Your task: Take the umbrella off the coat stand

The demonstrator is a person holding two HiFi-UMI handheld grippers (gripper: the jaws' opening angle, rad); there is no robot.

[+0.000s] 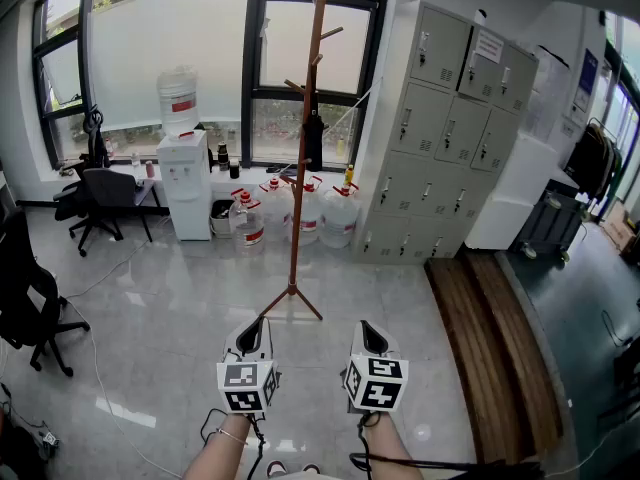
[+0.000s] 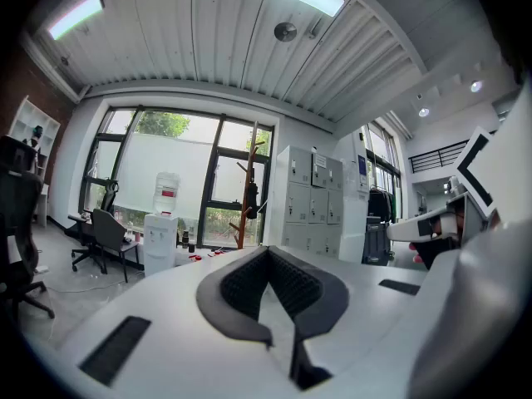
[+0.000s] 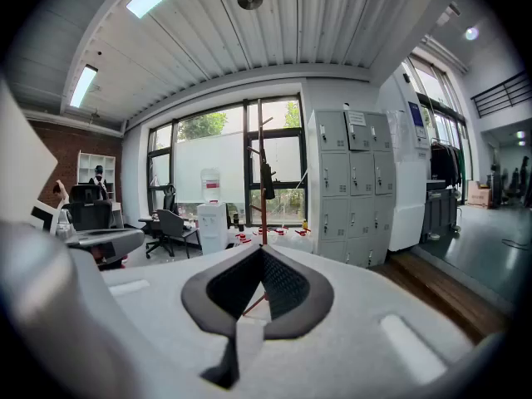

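A person stands on the pale tiled floor (image 1: 180, 318) of an office, holding the left gripper (image 1: 252, 334) and the right gripper (image 1: 372, 334) side by side at the near edge of the scene. Both point toward the far window (image 1: 160, 38).

The jaws of each are clenched together with nothing between them, and the two gripper views show the dark pads meeting at their tips.

The wooden coat stand (image 1: 303, 158) rises upright in the middle of the room, well apart from both grippers, with its splayed feet on the floor. The umbrella (image 1: 313, 140), black and folded, hangs from a peg high on the stand, close against the right side of the pole. From the right gripper view the stand lines up straight beyond the closed jaws, with the umbrella a dark shape near its upper pegs.

A white water dispenser (image 1: 184, 183) with a bottle on top stands to the far left of the stand. Several water jugs (image 1: 300, 213) sit clustered on the floor behind the stand's base. Grey lockers (image 1: 445, 128) fill the far right wall, and a dark wooden platform (image 1: 500, 348) runs along the right. Black office chairs (image 1: 100, 193) stand at the left
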